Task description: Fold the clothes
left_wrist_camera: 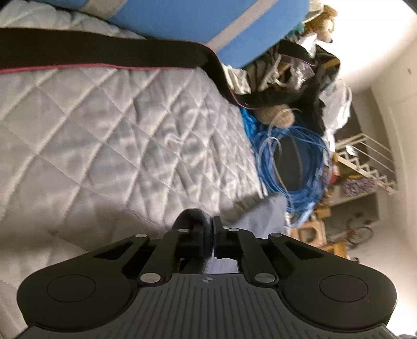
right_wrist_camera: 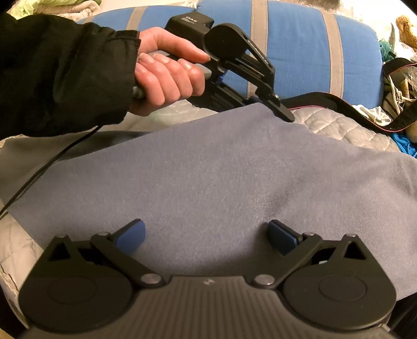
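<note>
A grey-blue fleece cloth (right_wrist_camera: 221, 177) lies spread flat on the quilted grey bed cover (left_wrist_camera: 91, 125). My left gripper (left_wrist_camera: 213, 229) is shut on the cloth's far corner; a fold of the cloth (left_wrist_camera: 263, 213) hangs from its jaws. In the right wrist view the left gripper (right_wrist_camera: 285, 114) sits at that far corner, held by a hand in a black sleeve. My right gripper (right_wrist_camera: 206, 234) is open, its blue pads (right_wrist_camera: 130, 234) wide apart just above the near part of the cloth, holding nothing.
A blue pillow with grey stripes (right_wrist_camera: 299, 47) lies at the head of the bed. A black strap with red edging (left_wrist_camera: 104, 54) crosses the cover. Beside the bed are a coil of blue cable (left_wrist_camera: 299, 167), plush toys (left_wrist_camera: 323, 18) and clutter.
</note>
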